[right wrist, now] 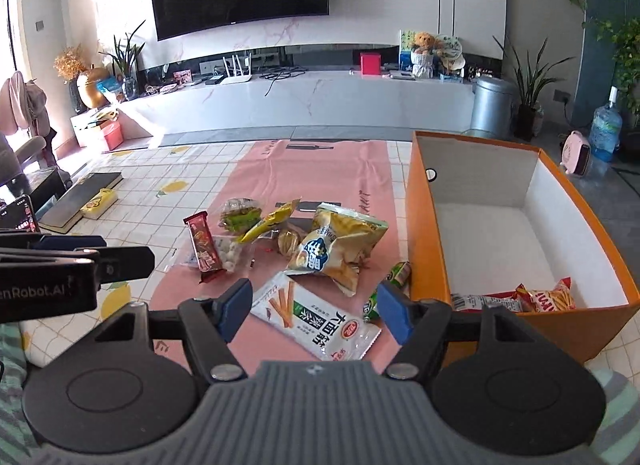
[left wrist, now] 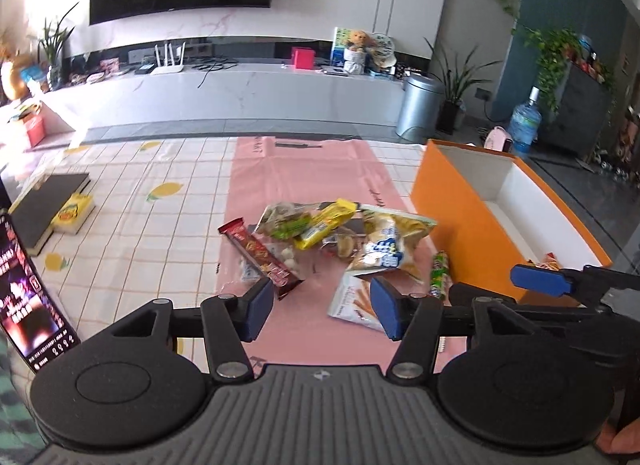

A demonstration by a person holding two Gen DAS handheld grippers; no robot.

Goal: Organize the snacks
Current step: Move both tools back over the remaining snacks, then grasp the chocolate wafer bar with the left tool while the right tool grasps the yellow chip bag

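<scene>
The snacks lie in a loose heap on the pink sheet [right wrist: 320, 169] that covers the middle of the table [right wrist: 168, 181]. An orange box [right wrist: 424, 233] stands at the right edge of the table, just beside the heap, and it already holds a few packets in its near corner, among them a red and yellow bag [right wrist: 548, 297]. So the sorting is begun, but most of it is not yet done.

The left hand-held gripper [left wrist: 322, 307] is open and holds nothing; it is above the near part of the heap, close to the brown bar [left wrist: 260, 255]. The right hand-held gripper [right wrist: 314, 307] is also open and empty. Between its two fingers, but lower on the sheet, I see the white packet with the sticks picture [right wrist: 316, 317]. A green candy roll [right wrist: 394, 279] lies next to the box wall, and the big yellow chips bag [right wrist: 340, 245] rests on other small packets.

I think the step now is to choose and reach the next snack. The white packet seems the nearest target for the right side. It is flat on the sheet, so the fingers must come low and take it by an edge, and then carry it over the box wall.
</scene>
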